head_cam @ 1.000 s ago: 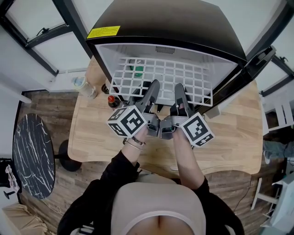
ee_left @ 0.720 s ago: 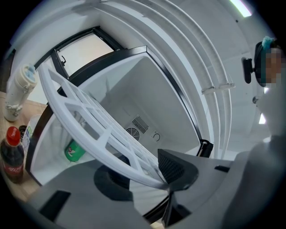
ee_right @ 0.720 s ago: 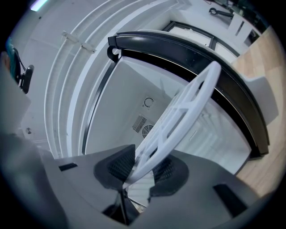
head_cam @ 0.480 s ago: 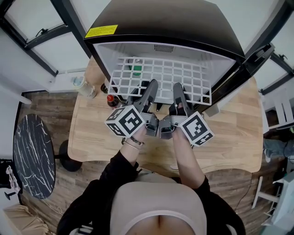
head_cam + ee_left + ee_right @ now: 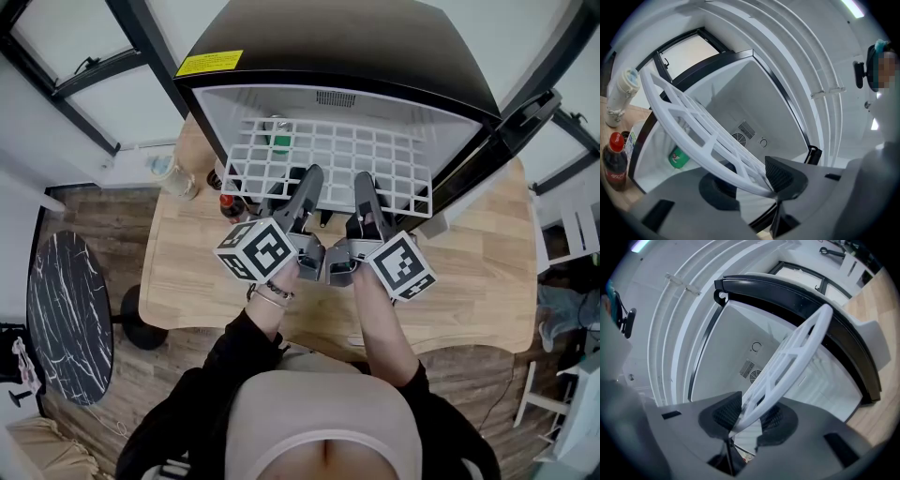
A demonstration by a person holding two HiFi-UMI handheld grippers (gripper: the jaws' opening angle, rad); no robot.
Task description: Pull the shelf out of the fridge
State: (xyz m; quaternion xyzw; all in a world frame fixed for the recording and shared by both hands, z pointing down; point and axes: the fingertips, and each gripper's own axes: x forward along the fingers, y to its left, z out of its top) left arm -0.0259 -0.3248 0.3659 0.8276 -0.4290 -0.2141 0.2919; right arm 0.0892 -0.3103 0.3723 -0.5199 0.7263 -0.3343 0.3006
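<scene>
Step in hand: withdrawal. The 2 tongs, left gripper (image 5: 307, 180) and right gripper (image 5: 364, 185), are both clamped on the front rail of the shelf (image 5: 339, 156). It lies ahead of them, partly out of the fridge (image 5: 356, 47). Next move likely calls for an even, level pull straight back.

left gripper (image 5: 311, 176): jaws clamped | right gripper (image 5: 364, 180): jaws clamped (side by side)
</scene>
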